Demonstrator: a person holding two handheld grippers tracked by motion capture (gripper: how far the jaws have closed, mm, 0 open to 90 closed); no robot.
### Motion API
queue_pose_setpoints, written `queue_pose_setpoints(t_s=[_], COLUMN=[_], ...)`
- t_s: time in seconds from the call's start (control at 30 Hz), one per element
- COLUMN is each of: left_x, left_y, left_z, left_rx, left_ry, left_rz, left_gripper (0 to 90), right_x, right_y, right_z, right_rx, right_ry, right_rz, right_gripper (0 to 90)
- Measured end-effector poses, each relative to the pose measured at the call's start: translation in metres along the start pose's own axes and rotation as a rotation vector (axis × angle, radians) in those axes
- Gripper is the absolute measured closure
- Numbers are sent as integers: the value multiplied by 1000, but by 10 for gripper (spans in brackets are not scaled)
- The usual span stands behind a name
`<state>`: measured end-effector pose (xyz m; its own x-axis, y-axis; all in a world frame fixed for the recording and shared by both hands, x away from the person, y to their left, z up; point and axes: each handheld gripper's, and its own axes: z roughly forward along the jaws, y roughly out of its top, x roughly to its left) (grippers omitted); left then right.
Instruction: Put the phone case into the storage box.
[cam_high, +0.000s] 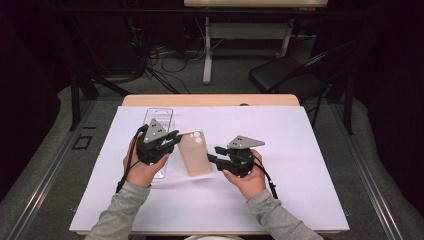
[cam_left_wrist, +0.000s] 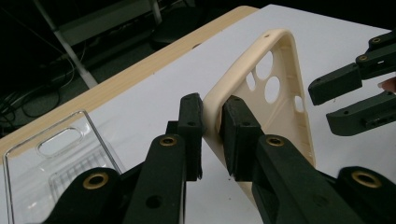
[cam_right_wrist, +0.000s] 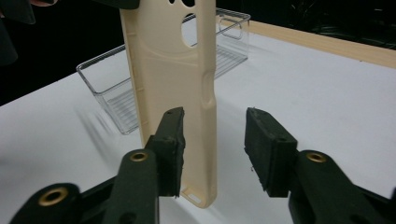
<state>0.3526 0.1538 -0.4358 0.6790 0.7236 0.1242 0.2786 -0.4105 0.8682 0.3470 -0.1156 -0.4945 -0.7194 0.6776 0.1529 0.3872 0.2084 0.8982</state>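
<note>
A beige phone case is held above the white sheet in the middle of the table, with its camera cut-outs at the far end. My left gripper is shut on the case's far left corner; in the left gripper view its pads pinch the rim of the case. My right gripper stands at the case's near right edge. In the right gripper view the side wall of the case runs between its jaws, which stand apart, and the right pad is clear of it.
A clear plastic tray lies on the sheet behind and under my left hand, also in the left gripper view. The white sheet covers a wooden table. A dark chair and a table leg stand beyond.
</note>
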Motion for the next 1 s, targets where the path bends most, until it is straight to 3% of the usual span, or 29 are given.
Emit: queue_pose_setpoints(t_s=[0.23, 0.37, 0.63, 0.77, 1.0], left_x=[4, 5, 3, 5, 8], left_y=[-3, -4, -5, -6, -7], left_z=[2, 3, 2, 3, 3], left_rx=[-32, -70, -116, -145, -154], left_ry=[15, 21, 47, 52, 66], left_rz=[22, 36, 57, 59, 65], left_gripper=[791, 791, 791, 791, 792], right_x=[-9, -12, -13, -16, -21], right_y=[1, -1, 0, 0, 0], right_z=[-3, -3, -6, -8, -13], right_rx=[1, 40, 66, 62, 76], right_ry=[-52, -77, -96, -86, -109], right_rz=[-17, -37, -59, -39, -47], right_gripper=[470, 458, 480, 489, 453])
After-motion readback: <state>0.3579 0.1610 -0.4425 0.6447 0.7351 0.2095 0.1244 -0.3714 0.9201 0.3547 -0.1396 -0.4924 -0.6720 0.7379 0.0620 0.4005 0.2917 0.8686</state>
